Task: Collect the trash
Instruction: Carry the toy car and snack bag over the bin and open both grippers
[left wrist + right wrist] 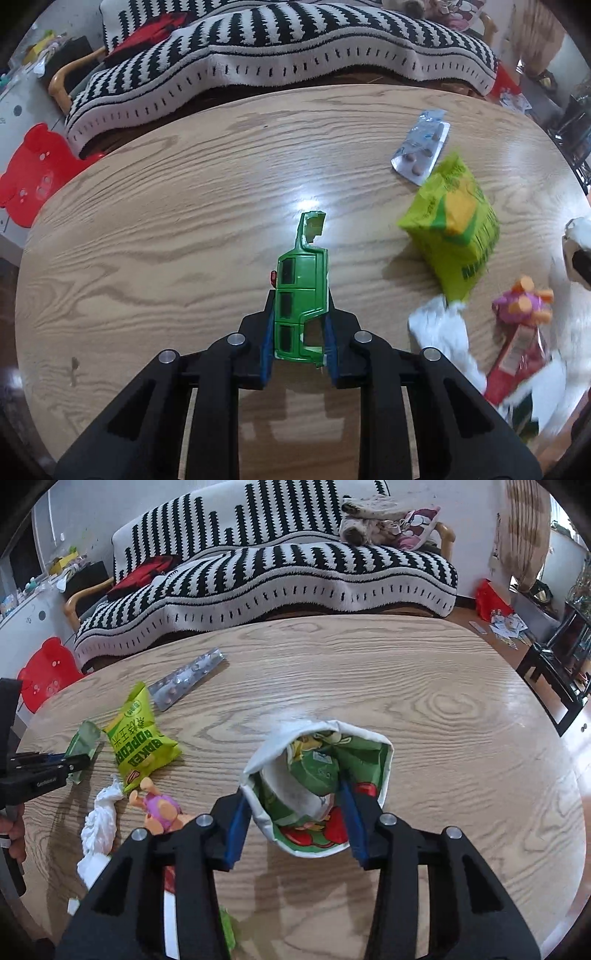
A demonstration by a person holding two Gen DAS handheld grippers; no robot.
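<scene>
My left gripper [300, 325] is shut on a broken green toy car body [301, 295] and holds it above the wooden table [166, 221]. It also shows in the right wrist view [82, 744] at the far left. My right gripper [293, 819] is shut on a white and green printed bag [317, 786] with its mouth open upward. On the table lie a green popcorn packet [142, 738], a blister pill strip [186, 677], a crumpled white tissue [99, 823] and a pink and orange toy figure [160, 808].
A sofa with a black and white striped cover [266, 579] stands behind the table. A red bear-shaped stool [46, 672] stands at the left. A red wrapper [517, 354] lies near the tissue. Dark furniture [561, 664] stands at the right.
</scene>
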